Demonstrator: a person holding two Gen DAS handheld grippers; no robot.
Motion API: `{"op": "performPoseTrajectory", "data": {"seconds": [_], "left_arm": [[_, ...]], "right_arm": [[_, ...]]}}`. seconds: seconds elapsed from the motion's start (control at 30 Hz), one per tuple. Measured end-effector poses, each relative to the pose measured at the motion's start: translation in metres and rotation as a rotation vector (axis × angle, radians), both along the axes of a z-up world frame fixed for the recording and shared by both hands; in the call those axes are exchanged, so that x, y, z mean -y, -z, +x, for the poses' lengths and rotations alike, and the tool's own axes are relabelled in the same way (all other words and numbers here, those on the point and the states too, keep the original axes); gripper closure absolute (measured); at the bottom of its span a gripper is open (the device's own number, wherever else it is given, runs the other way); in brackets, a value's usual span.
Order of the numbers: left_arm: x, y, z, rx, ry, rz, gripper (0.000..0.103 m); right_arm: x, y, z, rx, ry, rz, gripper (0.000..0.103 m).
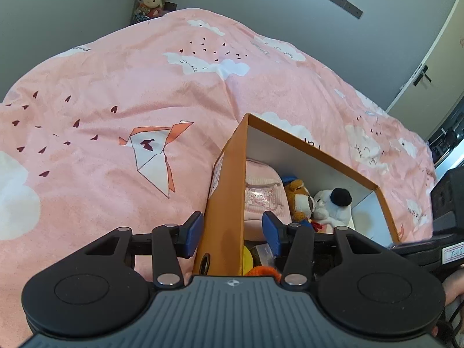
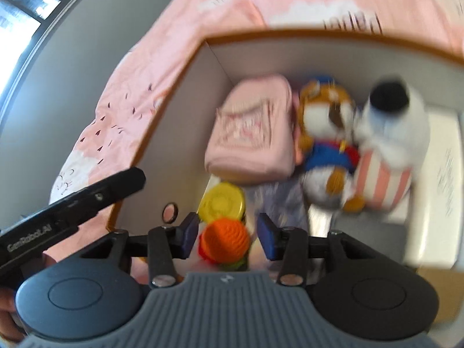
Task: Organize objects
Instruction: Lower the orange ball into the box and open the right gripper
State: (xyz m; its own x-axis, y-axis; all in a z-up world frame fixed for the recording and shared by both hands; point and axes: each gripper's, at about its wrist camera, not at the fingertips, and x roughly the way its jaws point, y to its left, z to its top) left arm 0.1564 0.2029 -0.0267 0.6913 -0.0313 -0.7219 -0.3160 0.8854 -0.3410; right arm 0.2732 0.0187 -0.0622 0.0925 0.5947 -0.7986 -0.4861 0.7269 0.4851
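Left gripper point(image 1: 233, 233) jaws spread, straddling the orange box point(image 1: 224, 203) wall: thin, stiff cardboard. Right gripper point(image 2: 227, 235) jaws spread around the orange knit toy point(image 2: 224, 240): soft, light; pinch mid-body.

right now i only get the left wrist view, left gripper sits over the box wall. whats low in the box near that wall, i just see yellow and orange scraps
Observer: In the right wrist view, a yellow round lid lies on the box floor with an orange knitted ball just in front of it.
Operator: is the right gripper holding either
Observer: No. The right gripper is open, the ball showing between its fingers with gaps on both sides.
Operator: whats the white plush wearing
Observer: The white plush has a pink-and-white striped body, hidden from your view.
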Motion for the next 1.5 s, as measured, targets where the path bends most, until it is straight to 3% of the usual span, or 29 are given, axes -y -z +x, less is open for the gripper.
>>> {"op": "performPoseTrajectory", "data": {"seconds": [0.07,0.13,0.33,0.43,0.47,0.6,0.67,0.97,1.03,1.3,1.5], "left_arm": [[-0.003,0.001,0.001,0.006,-0.008,-0.014,0.048],[-0.006,0.002,0.002,0.013,-0.016,-0.016,0.048],[-0.009,0.004,0.006,0.035,-0.017,-0.018,0.048],[-0.009,0.005,0.009,0.04,-0.014,-0.02,0.048],[-0.009,0.006,0.009,0.04,-0.013,-0.02,0.048],[-0.01,0.009,0.01,0.031,-0.011,-0.02,0.048],[-0.01,0.011,0.01,0.028,-0.011,-0.023,0.048],[-0.011,0.014,0.011,0.022,-0.004,-0.032,0.048],[-0.011,0.014,0.011,0.022,-0.005,-0.036,0.048],[-0.008,0.012,0.011,0.034,0.006,-0.035,0.048],[-0.004,0.01,0.009,0.043,0.01,-0.035,0.048]], "right_arm": [[-0.001,-0.005,0.006,0.071,-0.013,-0.052,0.058],[0.002,-0.004,0.013,0.103,-0.012,-0.11,0.067],[0.012,0.01,0.026,0.027,-0.021,-0.183,0.075],[0.016,0.018,0.033,-0.04,0.017,-0.153,0.07],[0.015,0.02,0.035,-0.058,0.034,-0.148,0.06],[0.002,0.025,0.036,-0.075,0.046,-0.161,0.054],[-0.008,0.029,0.035,-0.1,0.03,-0.178,0.043],[-0.042,0.037,0.036,-0.083,-0.032,-0.302,0.037],[-0.046,0.036,0.033,-0.062,-0.047,-0.332,0.042],[-0.016,0.008,0.02,-0.025,-0.008,-0.246,0.044],[0.003,0.011,0.027,-0.09,0.073,-0.242,0.044]]}}
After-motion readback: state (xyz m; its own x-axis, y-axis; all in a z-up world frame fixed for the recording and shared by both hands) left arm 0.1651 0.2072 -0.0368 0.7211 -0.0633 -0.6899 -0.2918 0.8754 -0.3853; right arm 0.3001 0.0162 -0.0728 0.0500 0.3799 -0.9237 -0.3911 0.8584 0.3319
